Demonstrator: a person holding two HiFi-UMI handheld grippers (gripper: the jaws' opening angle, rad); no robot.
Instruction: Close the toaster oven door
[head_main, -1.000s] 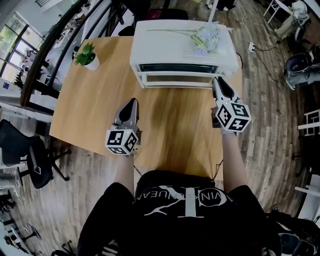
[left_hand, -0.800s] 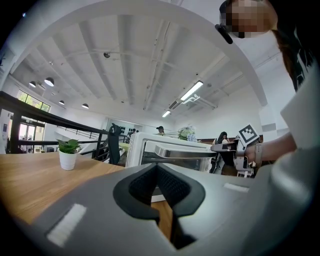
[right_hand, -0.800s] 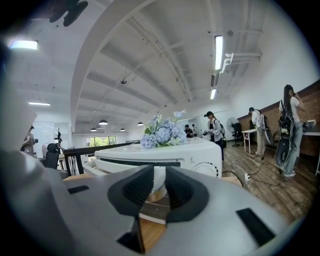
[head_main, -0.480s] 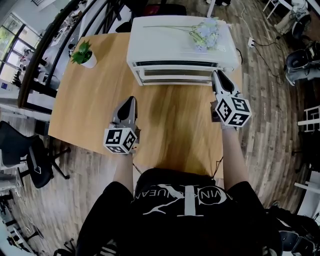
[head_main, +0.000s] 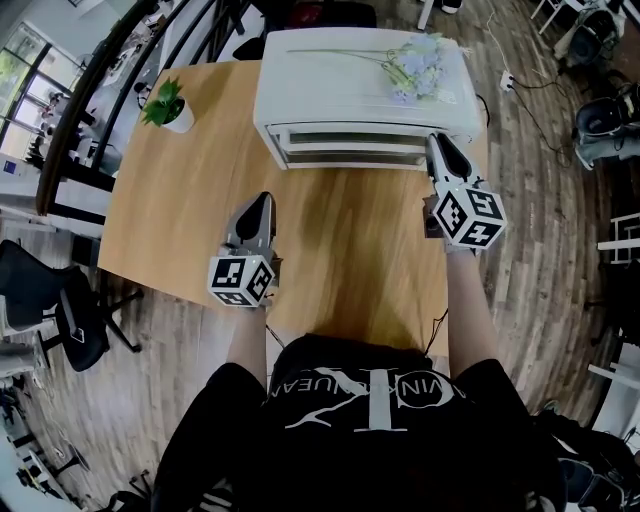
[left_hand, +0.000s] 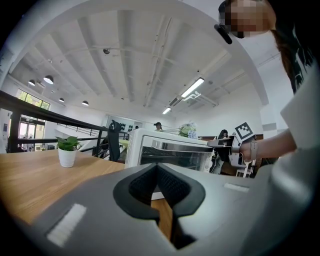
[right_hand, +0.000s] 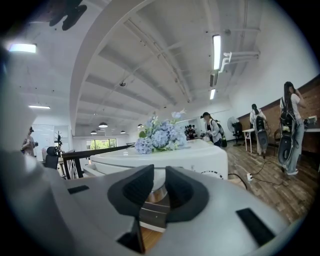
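The white toaster oven (head_main: 360, 90) stands at the far side of the wooden table (head_main: 340, 250). Its glass door (head_main: 350, 145) is tipped up almost against the front. My right gripper (head_main: 438, 148) touches the door's right end, jaws nearly together with nothing held. In the right gripper view the oven (right_hand: 170, 157) fills the space just past the right gripper (right_hand: 160, 172). My left gripper (head_main: 260, 203) hovers over the table's near left part, shut and empty, well short of the oven. The left gripper view shows the left gripper (left_hand: 157, 167) pointing at the door (left_hand: 175, 155).
Artificial blue flowers (head_main: 415, 70) lie on the oven's top. A small potted plant (head_main: 165, 105) stands at the table's far left corner. A black office chair (head_main: 60, 310) is on the floor left of the table. Other people stand in the background.
The oven door has swung up from partly open to almost against the oven. My right gripper has moved forward with it. The left gripper has hardly moved.
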